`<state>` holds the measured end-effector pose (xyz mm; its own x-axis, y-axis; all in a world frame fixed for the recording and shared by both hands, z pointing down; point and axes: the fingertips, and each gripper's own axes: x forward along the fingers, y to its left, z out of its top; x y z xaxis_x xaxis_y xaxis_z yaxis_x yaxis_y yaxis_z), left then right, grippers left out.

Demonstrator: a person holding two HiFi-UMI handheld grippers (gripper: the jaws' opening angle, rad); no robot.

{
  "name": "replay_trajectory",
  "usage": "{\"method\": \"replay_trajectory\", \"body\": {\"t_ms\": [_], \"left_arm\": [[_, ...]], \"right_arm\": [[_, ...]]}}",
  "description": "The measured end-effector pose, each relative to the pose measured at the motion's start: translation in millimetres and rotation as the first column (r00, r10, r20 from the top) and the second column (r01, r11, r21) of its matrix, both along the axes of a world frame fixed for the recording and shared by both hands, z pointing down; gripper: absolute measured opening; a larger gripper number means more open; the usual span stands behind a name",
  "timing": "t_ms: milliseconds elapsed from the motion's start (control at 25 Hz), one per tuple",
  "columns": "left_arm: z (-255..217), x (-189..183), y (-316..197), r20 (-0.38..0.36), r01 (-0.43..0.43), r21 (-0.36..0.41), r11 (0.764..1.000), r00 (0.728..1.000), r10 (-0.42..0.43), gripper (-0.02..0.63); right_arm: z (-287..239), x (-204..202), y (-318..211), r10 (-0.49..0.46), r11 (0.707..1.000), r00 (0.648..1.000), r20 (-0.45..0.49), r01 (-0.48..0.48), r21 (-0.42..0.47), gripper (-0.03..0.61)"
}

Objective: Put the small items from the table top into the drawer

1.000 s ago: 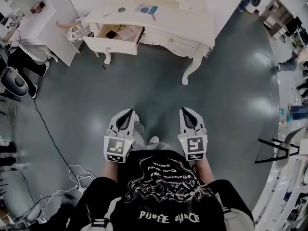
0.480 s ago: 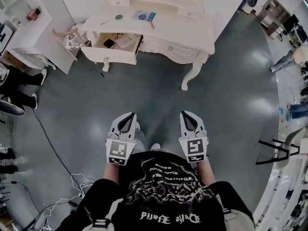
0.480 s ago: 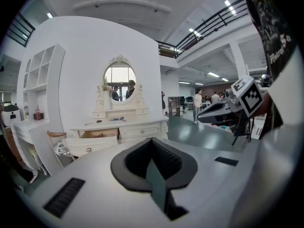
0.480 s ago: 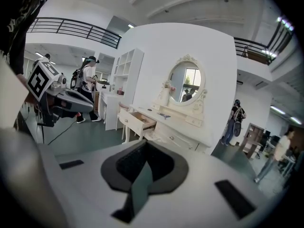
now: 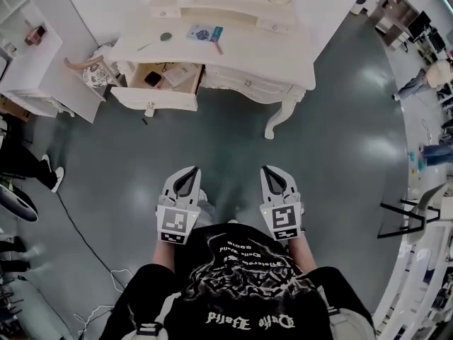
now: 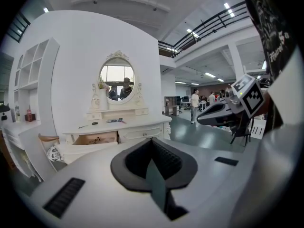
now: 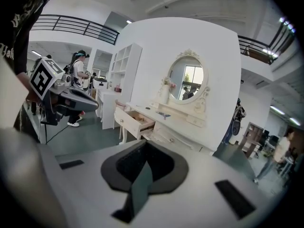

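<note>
Left gripper view shows the mirror (image 6: pixel 117 80), cropped overhead; left gripper (image 5: pixel 188 173), right gripper (image 5: pixel 272 172) each closed empty.

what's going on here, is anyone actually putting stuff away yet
Not yet. A person stands back from the white dressing table, holding the left gripper and the right gripper in front of the body, both shut and empty. The drawer is pulled open with a few things inside. A blue packet and a dark round item lie on the table top, and neither gripper is near them.
</note>
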<state>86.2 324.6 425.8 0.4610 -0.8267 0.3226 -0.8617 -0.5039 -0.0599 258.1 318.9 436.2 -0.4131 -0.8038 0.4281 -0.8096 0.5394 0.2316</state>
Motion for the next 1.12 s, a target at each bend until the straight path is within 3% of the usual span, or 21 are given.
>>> {"method": "replay_trajectory", "body": {"t_ms": [720, 1120], "left_arm": [[-5, -63, -85, -0.006, -0.120, 0.028, 0.992, 0.993, 0.120, 0.015], [1, -93, -100, -0.008, -0.113, 0.010, 0.994, 0.994, 0.113, 0.015]], "right_arm": [[-6, -69, -65, 0.098, 0.995, 0.995, -0.010, -0.098, 0.032, 0.011], [-1, -92, -80, 0.098, 0.995, 0.995, -0.016, -0.098, 0.013, 0.011]]}}
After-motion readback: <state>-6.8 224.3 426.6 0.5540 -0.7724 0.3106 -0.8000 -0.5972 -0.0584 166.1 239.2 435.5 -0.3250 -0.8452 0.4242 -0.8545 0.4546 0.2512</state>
